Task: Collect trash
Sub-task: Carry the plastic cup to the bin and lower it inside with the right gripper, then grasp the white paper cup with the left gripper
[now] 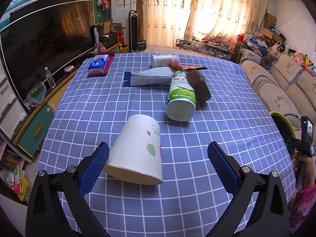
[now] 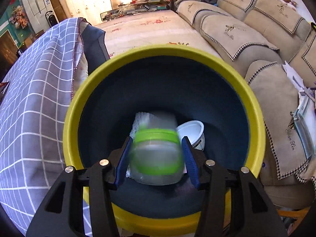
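Observation:
A white paper cup [image 1: 136, 148] with a leaf print lies on its side on the blue checked tablecloth [image 1: 197, 138]. My left gripper [image 1: 158, 150] is open around it, the left pad close to the cup's side. Behind it lie a green-and-white bottle [image 1: 181, 98], a brown lid [image 1: 198, 86], a white wrapper [image 1: 148, 77], a red wrapper [image 1: 185, 67] and a white pill bottle [image 1: 164, 60]. My right gripper [image 2: 157, 142] hangs over the yellow-rimmed bin [image 2: 158, 51], shut on a blurred clear jar with green bands [image 2: 158, 154]. A white tub [image 2: 194, 130] and crumpled plastic [image 2: 142, 118] lie in the bin.
A tissue pack [image 1: 99, 64] on a red tray sits at the table's far left. The bin [image 1: 276, 114] stands off the table's right edge, by a beige sofa [image 2: 237, 35]. A TV [image 1: 45, 39] on a low cabinet runs along the left. A person's hand [image 1: 304, 169] shows at the right edge.

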`<state>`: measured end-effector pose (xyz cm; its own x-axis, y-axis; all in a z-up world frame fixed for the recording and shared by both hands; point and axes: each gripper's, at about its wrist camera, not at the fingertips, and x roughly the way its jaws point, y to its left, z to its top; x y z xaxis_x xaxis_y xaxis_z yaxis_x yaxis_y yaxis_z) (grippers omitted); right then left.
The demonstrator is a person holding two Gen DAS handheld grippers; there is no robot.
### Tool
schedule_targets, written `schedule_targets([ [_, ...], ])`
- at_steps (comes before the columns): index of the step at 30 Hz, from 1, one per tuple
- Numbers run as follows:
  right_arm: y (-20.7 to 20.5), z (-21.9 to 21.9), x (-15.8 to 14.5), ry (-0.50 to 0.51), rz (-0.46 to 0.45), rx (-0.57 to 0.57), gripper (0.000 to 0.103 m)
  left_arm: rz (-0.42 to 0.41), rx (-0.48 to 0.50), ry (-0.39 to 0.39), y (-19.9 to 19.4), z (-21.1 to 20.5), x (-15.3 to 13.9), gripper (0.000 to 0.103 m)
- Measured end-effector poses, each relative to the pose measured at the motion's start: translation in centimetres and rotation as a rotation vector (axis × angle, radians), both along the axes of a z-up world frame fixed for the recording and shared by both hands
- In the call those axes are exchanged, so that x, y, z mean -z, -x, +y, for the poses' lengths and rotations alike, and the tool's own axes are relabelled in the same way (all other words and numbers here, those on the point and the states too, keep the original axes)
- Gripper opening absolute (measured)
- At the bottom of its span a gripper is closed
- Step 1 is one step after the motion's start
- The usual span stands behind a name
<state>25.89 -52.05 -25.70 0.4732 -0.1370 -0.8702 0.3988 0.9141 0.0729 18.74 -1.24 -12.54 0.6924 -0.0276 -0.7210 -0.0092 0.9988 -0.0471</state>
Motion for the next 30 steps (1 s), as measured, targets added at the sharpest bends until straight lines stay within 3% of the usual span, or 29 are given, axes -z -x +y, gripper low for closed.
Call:
schedule_targets([
  [11,2.6,3.9,-4.4,-0.026,-0.117,-0.064,0.053,0.012,-0.012,-0.033,-0.7,1.5,1.1,0.098],
  [17,3.0,6.0,-5.0,-0.03,-0.121,-0.115,0.054,0.042,-0.031,-0.059,-2.2,2.6,1.7,0.098],
  [30,3.1,7.9,-5.1,-0.045,-0.119,-0.156,0.056,0.123,-0.019,-0.033,-2.5,3.4,4.4,0.097],
])
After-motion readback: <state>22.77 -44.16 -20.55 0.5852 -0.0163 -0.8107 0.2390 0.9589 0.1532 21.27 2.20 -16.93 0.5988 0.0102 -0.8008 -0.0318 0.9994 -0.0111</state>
